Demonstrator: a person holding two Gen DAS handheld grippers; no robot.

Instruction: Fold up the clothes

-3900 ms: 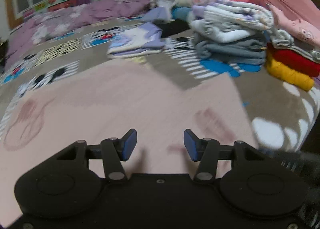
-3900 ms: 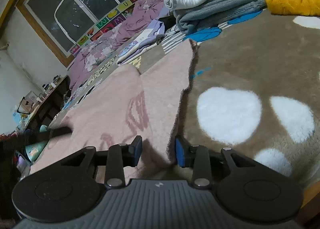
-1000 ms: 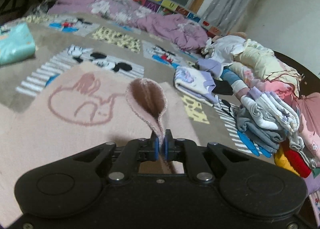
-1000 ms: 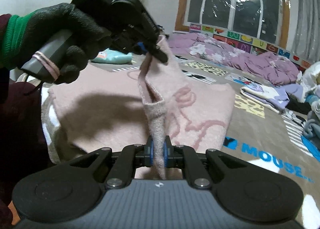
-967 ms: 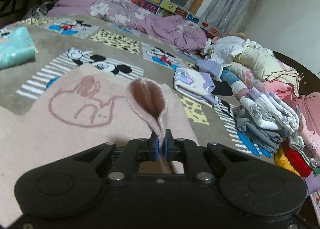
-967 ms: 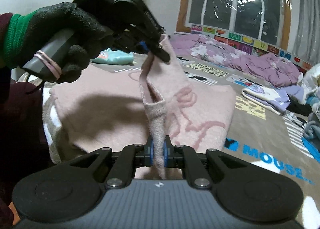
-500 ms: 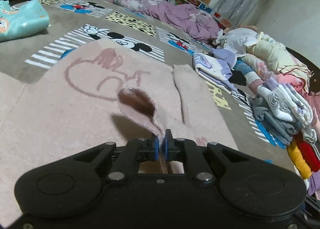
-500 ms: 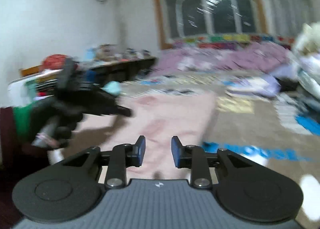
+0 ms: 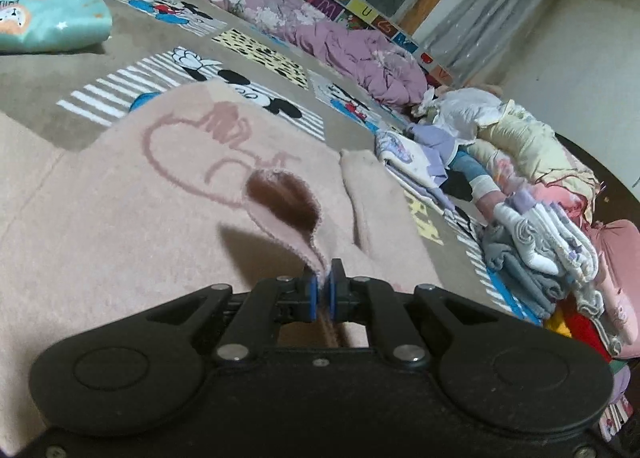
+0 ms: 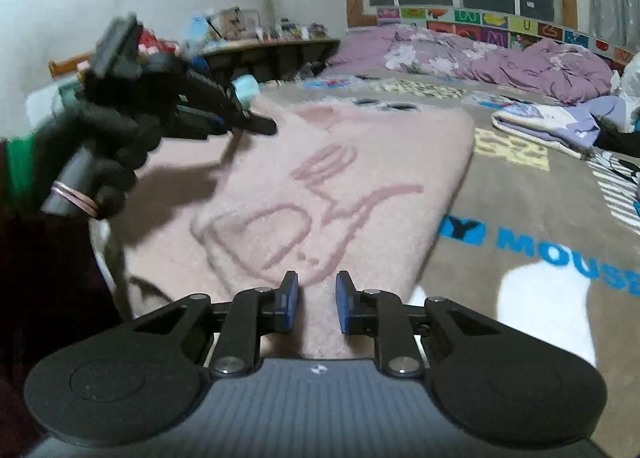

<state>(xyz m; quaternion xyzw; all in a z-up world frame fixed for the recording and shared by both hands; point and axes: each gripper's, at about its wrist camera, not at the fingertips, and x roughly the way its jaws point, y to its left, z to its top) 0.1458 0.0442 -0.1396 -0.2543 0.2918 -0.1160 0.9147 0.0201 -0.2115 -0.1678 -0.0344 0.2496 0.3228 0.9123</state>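
Note:
A pink fleece garment (image 9: 120, 218) with a darker pink drawing lies spread on the bed; it also shows in the right wrist view (image 10: 340, 186). My left gripper (image 9: 324, 294) is shut on a sleeve cuff of it, held just above the cloth. In the right wrist view the left gripper (image 10: 256, 124) hovers over the garment's far left part, in a black-gloved hand. My right gripper (image 10: 316, 308) is open and empty, low over the garment's near edge.
A brown Mickey Mouse blanket (image 10: 540, 258) covers the bed. A stack of folded clothes (image 9: 536, 242) and a loose pile (image 9: 512, 146) lie at the right. A folded lilac garment (image 10: 540, 118), a purple duvet (image 10: 500, 58) and a teal garment (image 9: 44, 18) lie farther back.
My right gripper let go of the garment and opened. The lifted part dropped flat. My left gripper lowered the cuff toward the cloth.

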